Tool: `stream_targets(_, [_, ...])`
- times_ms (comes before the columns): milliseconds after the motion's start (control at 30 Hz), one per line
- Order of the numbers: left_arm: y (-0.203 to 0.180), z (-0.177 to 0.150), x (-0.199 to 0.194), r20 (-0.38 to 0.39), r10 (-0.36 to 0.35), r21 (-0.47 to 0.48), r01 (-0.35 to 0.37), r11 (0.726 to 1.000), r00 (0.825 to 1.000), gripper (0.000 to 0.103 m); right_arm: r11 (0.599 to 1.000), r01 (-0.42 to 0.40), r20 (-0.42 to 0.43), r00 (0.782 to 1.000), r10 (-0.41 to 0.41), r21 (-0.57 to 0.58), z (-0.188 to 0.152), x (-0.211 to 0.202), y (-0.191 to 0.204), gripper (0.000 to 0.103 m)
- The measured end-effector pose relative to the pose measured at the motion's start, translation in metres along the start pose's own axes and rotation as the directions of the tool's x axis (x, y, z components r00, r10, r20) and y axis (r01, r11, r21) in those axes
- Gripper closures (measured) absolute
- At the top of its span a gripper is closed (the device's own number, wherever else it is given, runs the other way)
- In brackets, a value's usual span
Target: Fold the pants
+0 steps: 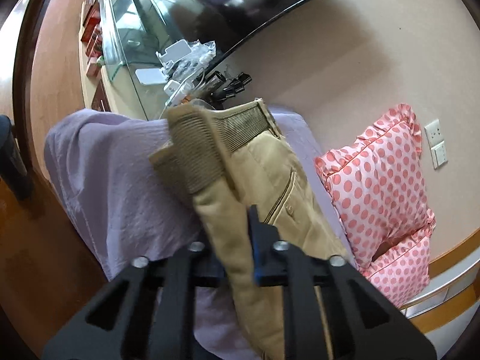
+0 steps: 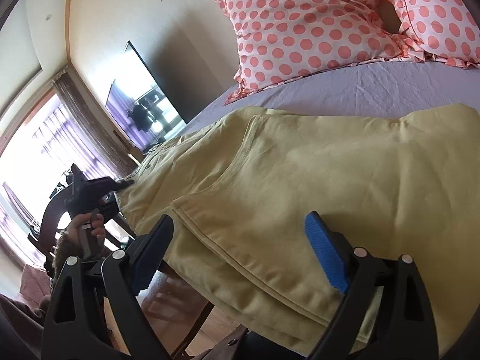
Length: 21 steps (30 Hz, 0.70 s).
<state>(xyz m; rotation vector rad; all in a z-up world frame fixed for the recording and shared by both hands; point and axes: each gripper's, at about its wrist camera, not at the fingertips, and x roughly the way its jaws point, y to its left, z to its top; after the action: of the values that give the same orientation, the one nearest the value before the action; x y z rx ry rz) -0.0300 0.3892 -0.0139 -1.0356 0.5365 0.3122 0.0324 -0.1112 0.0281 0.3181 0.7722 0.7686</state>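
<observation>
Tan pants [image 1: 270, 168] lie on a bed with a lilac sheet [image 1: 120, 174]. My left gripper [image 1: 237, 249] is shut on a fold of the pants near the ribbed waistband [image 1: 195, 150] and lifts it off the sheet. In the right wrist view the pants [image 2: 300, 174] spread flat toward the pillows, with a hem edge hanging over the bed's side. My right gripper [image 2: 237, 249] is open, its blue-padded fingers [image 2: 325, 252] astride that hem edge. The left gripper [image 2: 93, 192] shows at the far left of this view, held in a hand at the waist end.
Two pink polka-dot pillows [image 1: 381, 186] lean against the wall at the head of the bed [image 2: 390, 90]. A large TV [image 1: 240, 3] hangs over a glass-topped desk [image 1: 126, 48] cluttered with chargers and cables. Wooden floor [image 1: 36, 270] lies beside the bed.
</observation>
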Motion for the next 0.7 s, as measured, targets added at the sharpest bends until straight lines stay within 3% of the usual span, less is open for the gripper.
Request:
stream_targets(67, [-0.022,-0.001,-0.006,0.033,0.053,0.088,-0.055,0.995,0.998,0.097,1.0,-0.004,0.01,1.0,0.004,0.003,0.0,-0.005,-0.003,0.012])
stream_targets(167, [-0.075,-0.009,-0.024,0.095,0.033,0.255,-0.056,0.965,0.995,0.098,1.0,0.003,0.057,0.998,-0.004,0.013,0.002,-0.022,-0.01,0.011])
stream_targets(267, [-0.162,-0.039,-0.041,0.099,-0.045,0.486,-0.008,0.874,0.994,0.098,0.998,0.046,0.138,0.989,-0.051,0.038,0.006,-0.05,-0.023,0.008])
stream_targets(367, [-0.25,-0.109,-0.048,0.011,-0.152,0.729,0.096,0.678,0.988,0.097,0.986,0.106,0.242,0.961,-0.136,0.132,0.007,-0.09,-0.052,0.006])
stream_targets(433, [-0.298,-0.178,-0.043,-0.139,-0.212,0.838,0.229,0.496,0.967,0.097,0.969,0.139,0.284,0.939,-0.194,0.204,0.005,-0.112,-0.072,0.005])
stream_targets(467, [-0.313,-0.214,-0.037,-0.222,-0.215,0.866,0.293,0.404,0.951,0.096,0.952,0.158,0.306,0.922,-0.238,0.264,0.003,-0.128,-0.087,0.004])
stream_targets(500, [-0.321,-0.244,-0.03,-0.282,-0.202,0.88,0.336,0.335,0.938,0.096,0.937,0.167,0.315,0.911,-0.265,0.306,0.001,-0.139,-0.098,0.004])
stream_targets(533, [-0.325,-0.273,-0.022,-0.337,-0.177,0.887,0.375,0.268,0.925,0.096,0.922,0.169,0.318,0.904,-0.286,0.349,-0.001,-0.149,-0.108,0.004])
stream_targets(567, [-0.325,-0.313,-0.009,-0.409,-0.12,0.887,0.425,0.179,0.904,0.096,0.907,0.159,0.318,0.902,-0.294,0.389,-0.005,-0.158,-0.119,0.004])
stream_targets(700, [-0.298,-0.389,0.022,-0.499,0.062,0.867,0.498,0.032,0.864,0.095,0.896,0.135,0.276,0.922,-0.27,0.424,-0.01,-0.164,-0.137,0.004])
